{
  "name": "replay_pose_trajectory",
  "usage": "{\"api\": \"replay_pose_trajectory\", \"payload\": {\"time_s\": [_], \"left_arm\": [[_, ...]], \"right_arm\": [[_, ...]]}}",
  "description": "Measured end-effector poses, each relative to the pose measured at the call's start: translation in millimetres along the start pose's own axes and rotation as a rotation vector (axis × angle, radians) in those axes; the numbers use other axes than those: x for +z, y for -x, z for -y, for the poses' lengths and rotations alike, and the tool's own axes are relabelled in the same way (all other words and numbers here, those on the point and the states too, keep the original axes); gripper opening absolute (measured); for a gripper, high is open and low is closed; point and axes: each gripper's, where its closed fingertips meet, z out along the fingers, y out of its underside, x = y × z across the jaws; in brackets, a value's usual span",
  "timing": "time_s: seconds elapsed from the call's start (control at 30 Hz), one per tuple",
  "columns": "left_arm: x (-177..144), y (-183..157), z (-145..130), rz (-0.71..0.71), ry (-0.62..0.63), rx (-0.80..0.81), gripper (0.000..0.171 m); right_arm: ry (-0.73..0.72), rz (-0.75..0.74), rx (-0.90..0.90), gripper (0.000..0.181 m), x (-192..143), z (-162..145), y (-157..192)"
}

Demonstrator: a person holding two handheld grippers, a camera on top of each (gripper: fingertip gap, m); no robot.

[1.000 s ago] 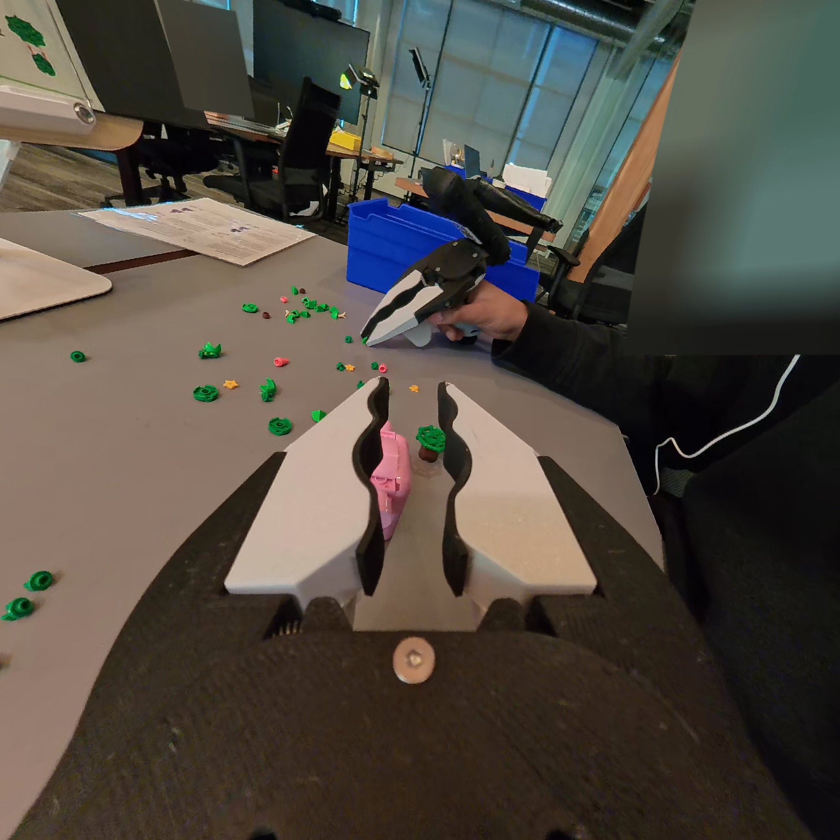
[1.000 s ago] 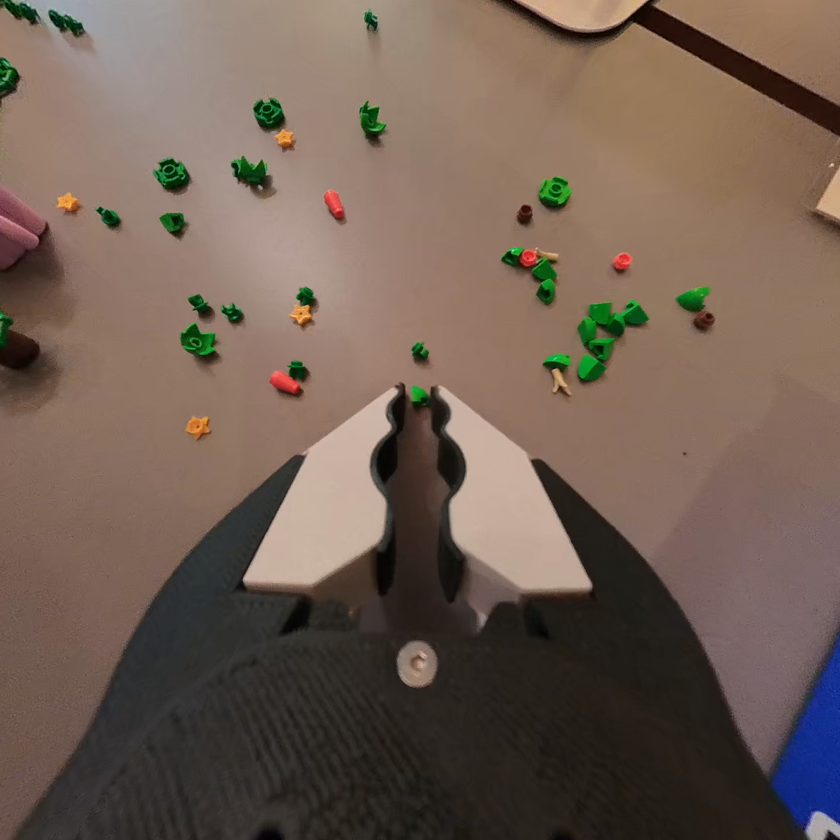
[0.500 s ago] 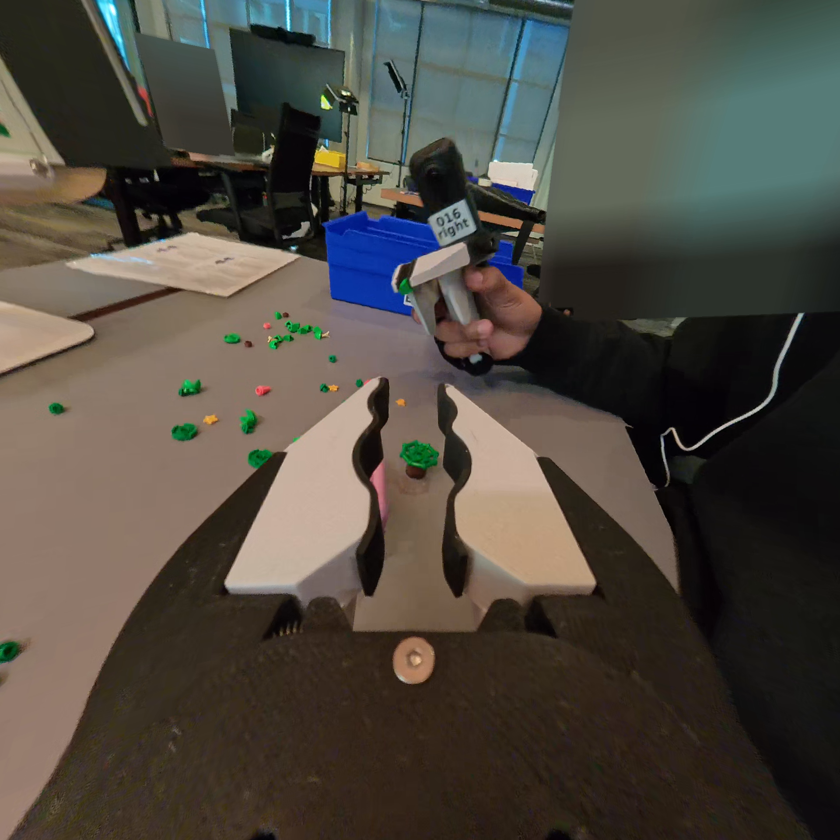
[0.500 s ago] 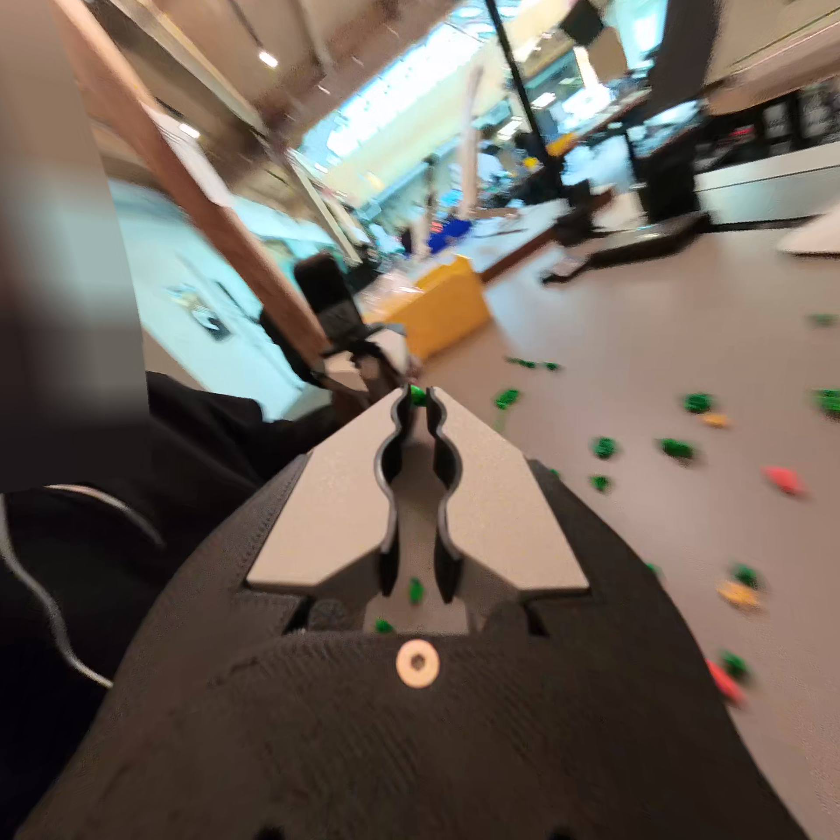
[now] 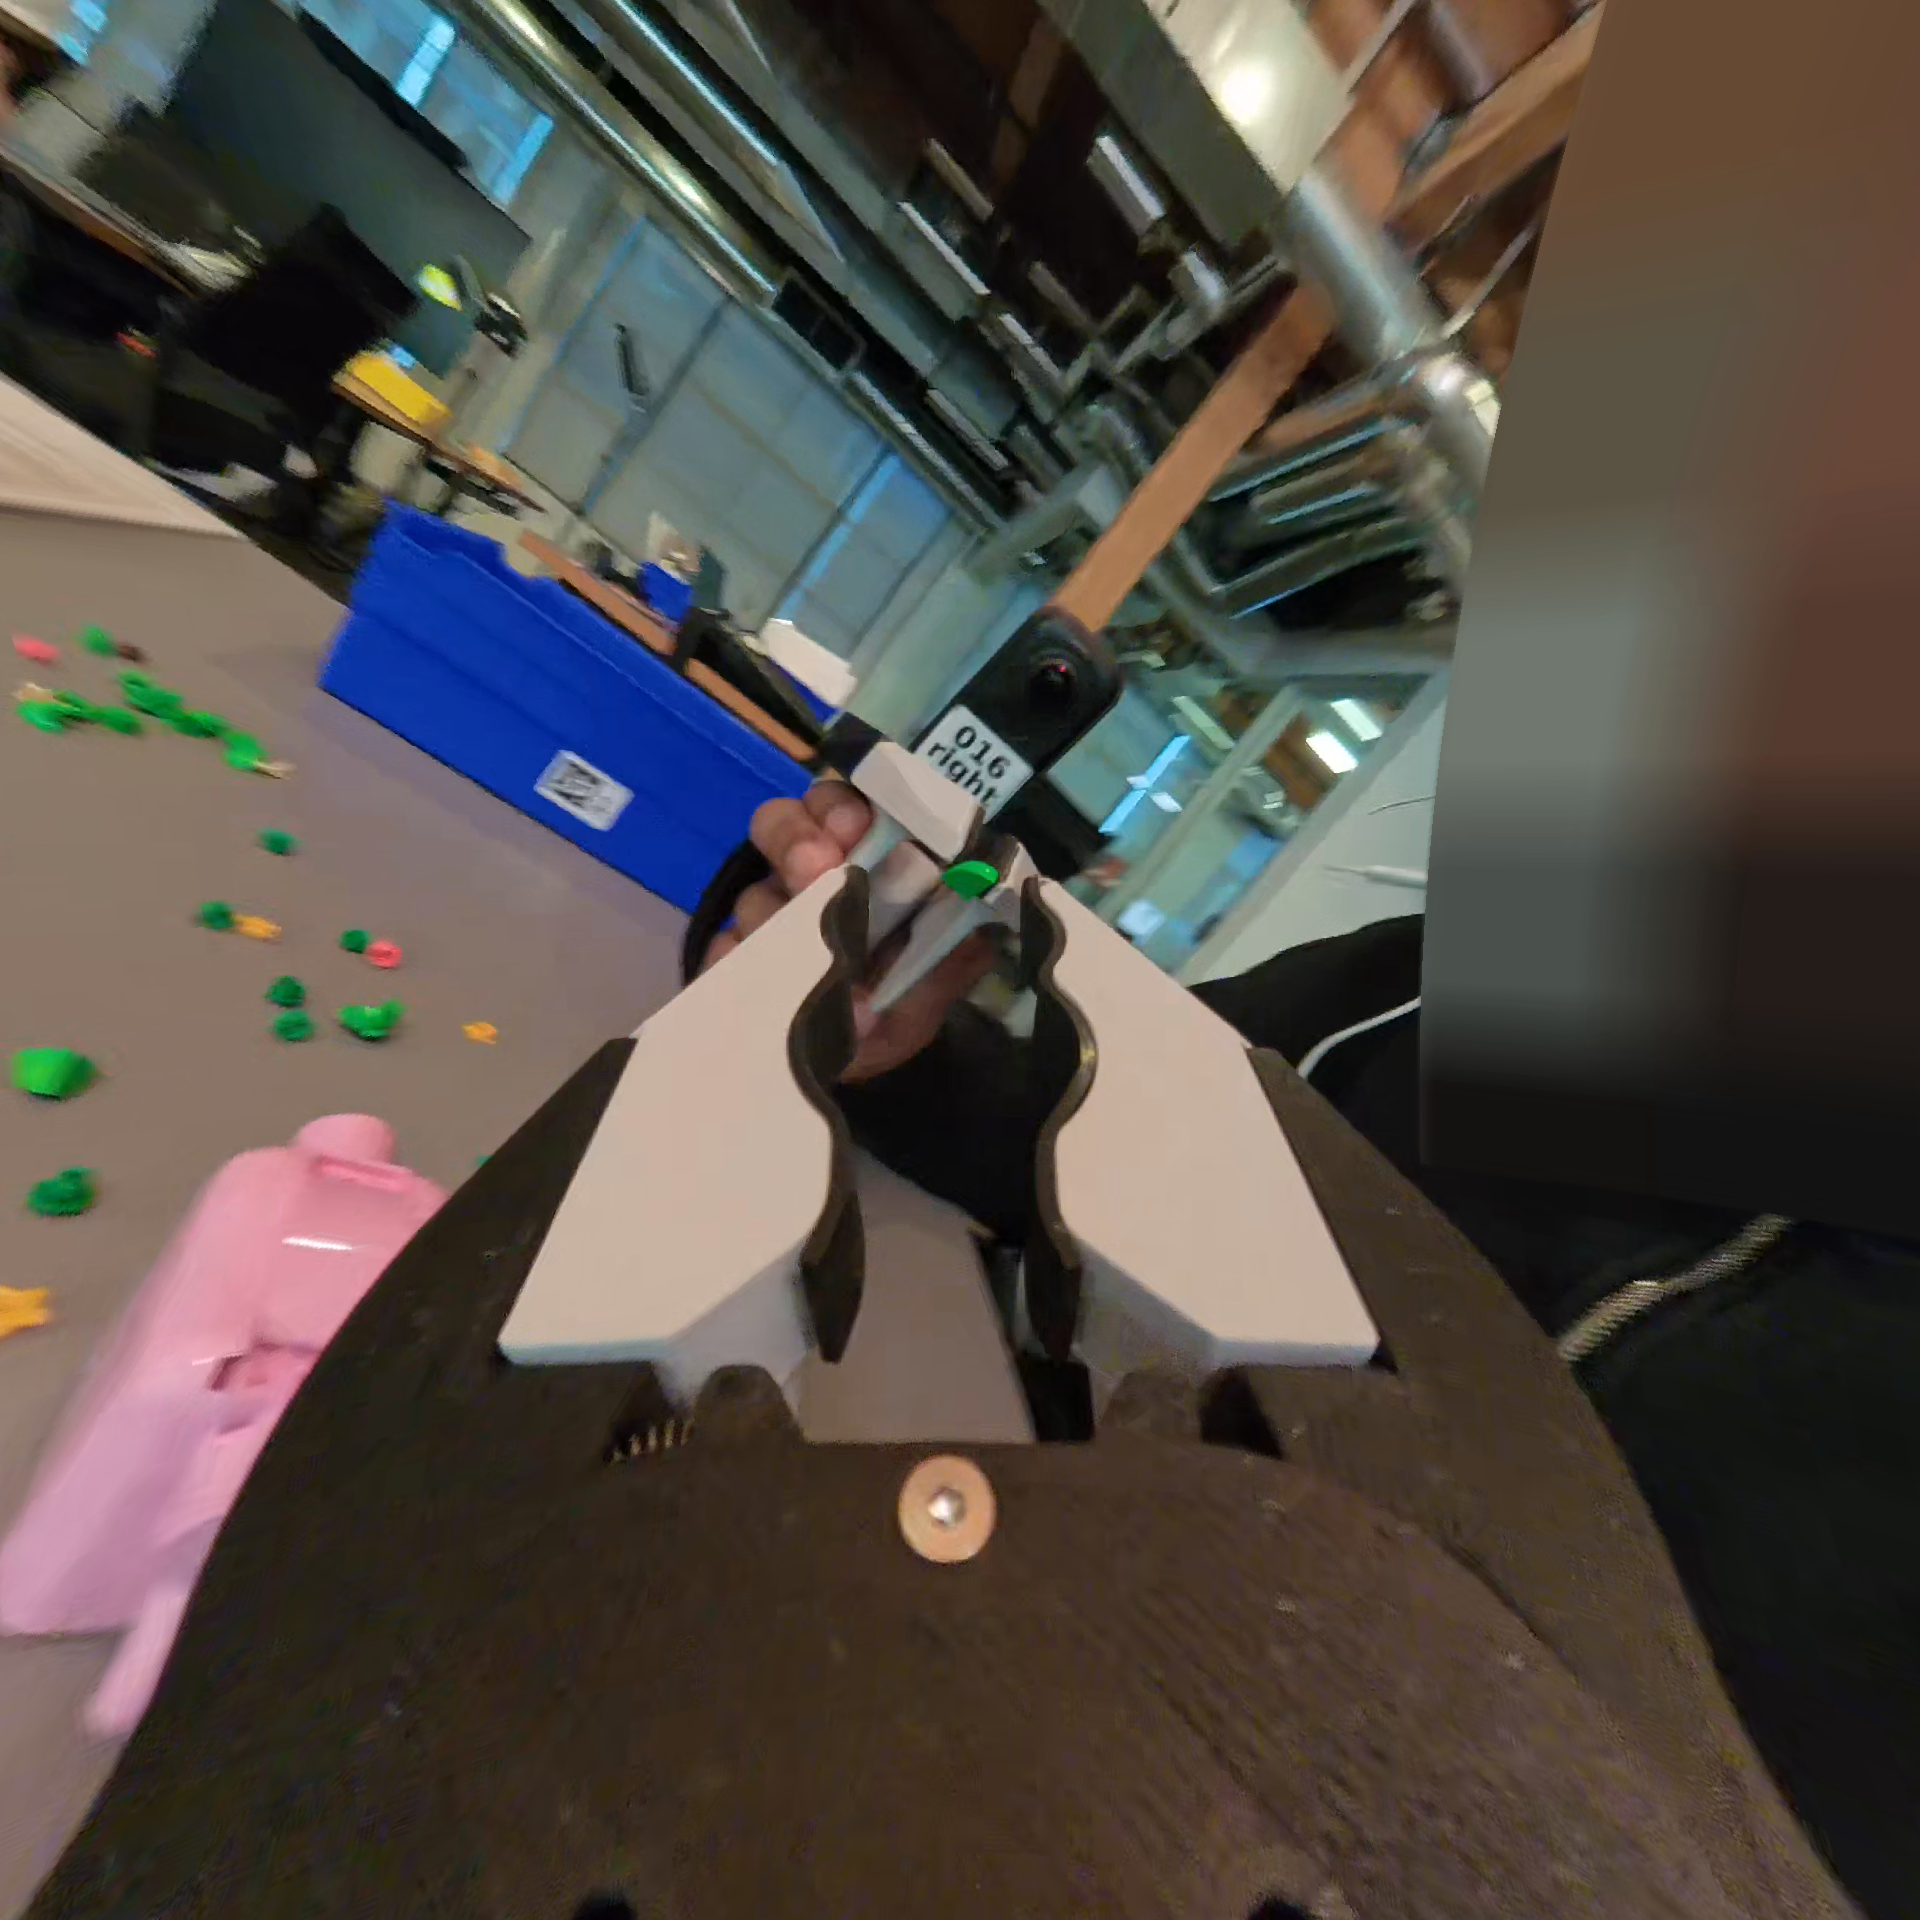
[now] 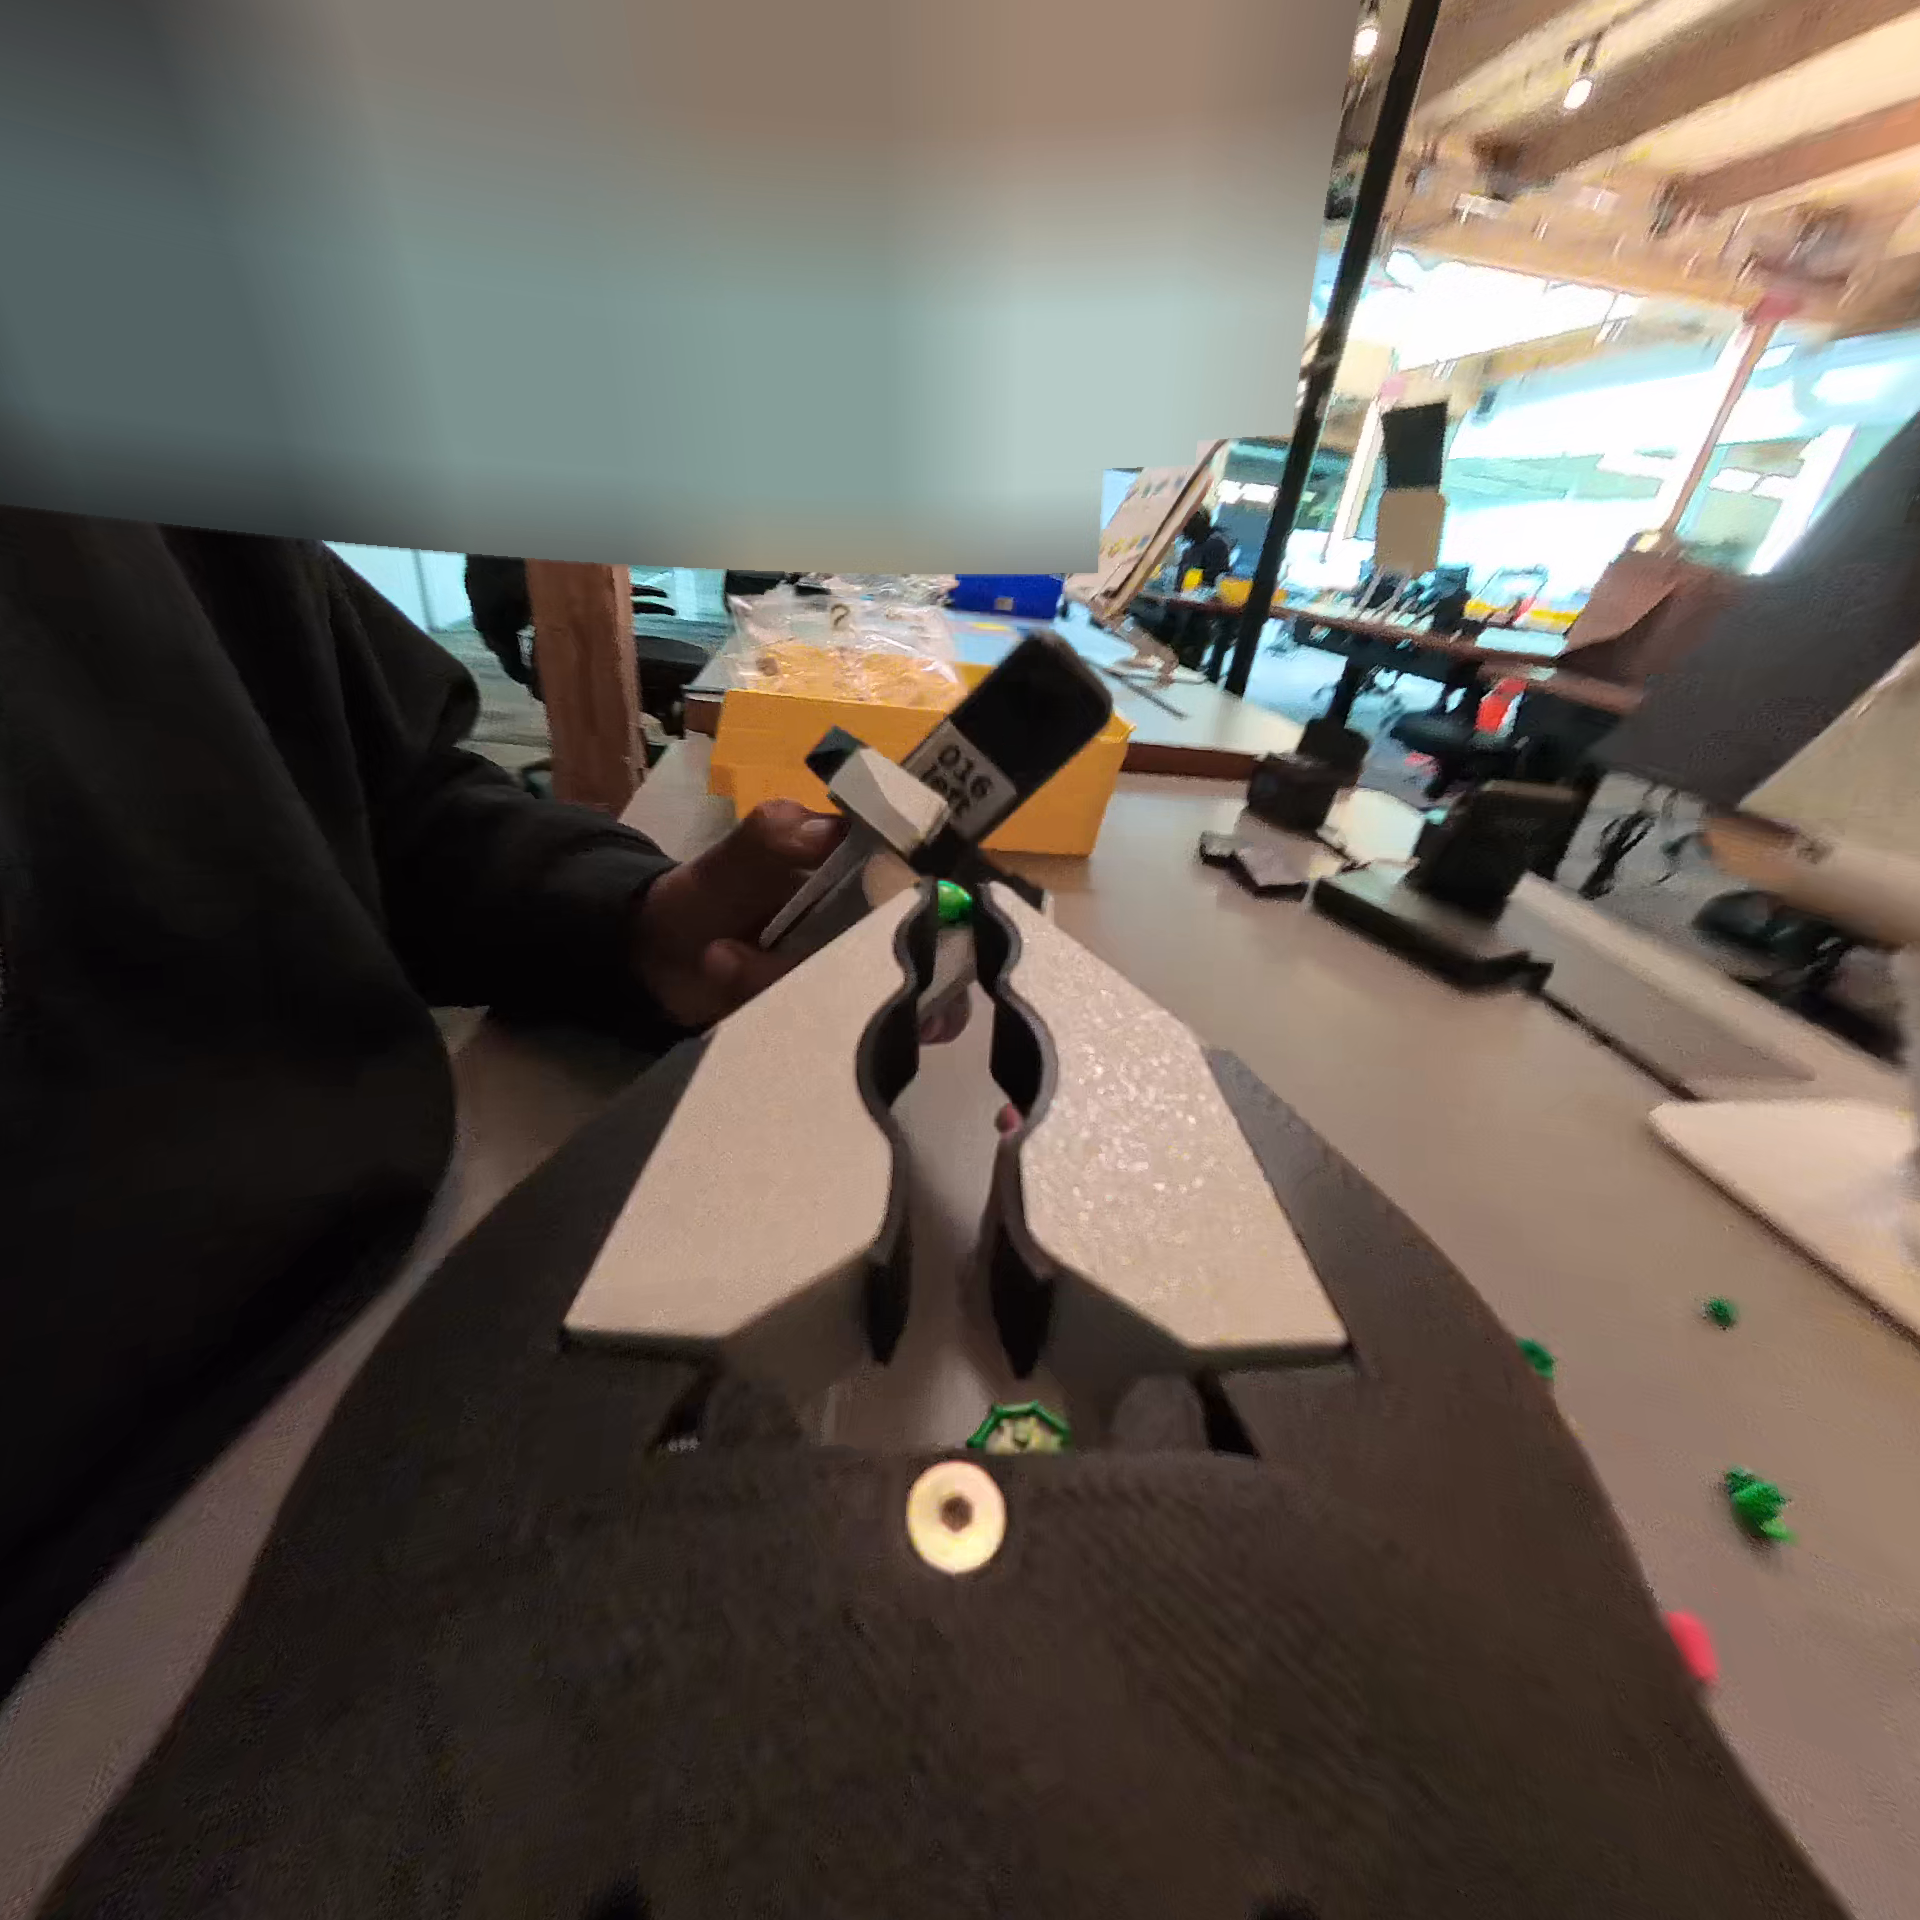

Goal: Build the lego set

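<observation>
My grey table (image 5: 436, 894) carries a blue bin (image 5: 540, 717) at its far edge. Near the bin I see scattered small green pieces (image 5: 135, 712); a pink lego body (image 5: 208, 1382) lies well nearer me.

The pink piece (image 5: 197, 1382) is blurred and partly hidden behind the left gripper (image 5: 940, 904). The loose bits (image 5: 291, 997) on the bench (image 5: 468, 883) are too smeared to identify.
</observation>
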Motion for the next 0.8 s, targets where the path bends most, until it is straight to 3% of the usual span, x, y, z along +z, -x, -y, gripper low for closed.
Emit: {"api": "replay_pose_trajectory", "payload": {"time_s": [0.13,0.27,0.8], "left_arm": [[5.6,-15.3,-5.9,-0.195,0.006,-0.214,0.028],[10.3,-25.2,-16.1,-0.283,0.052,-0.281,0.025],[5.0,-17.0,-11.8,-0.239,0.026,-0.246,0.018]], "right_arm": [[0.031,-0.032,-0.148,0.005,6.0,-1.0,7.5],[0.049,-0.049,-0.209,0.004,9.0,-5.2,10.2],[0.073,-0.075,-0.244,0.004,5.1,-6.0,8.1]]}}
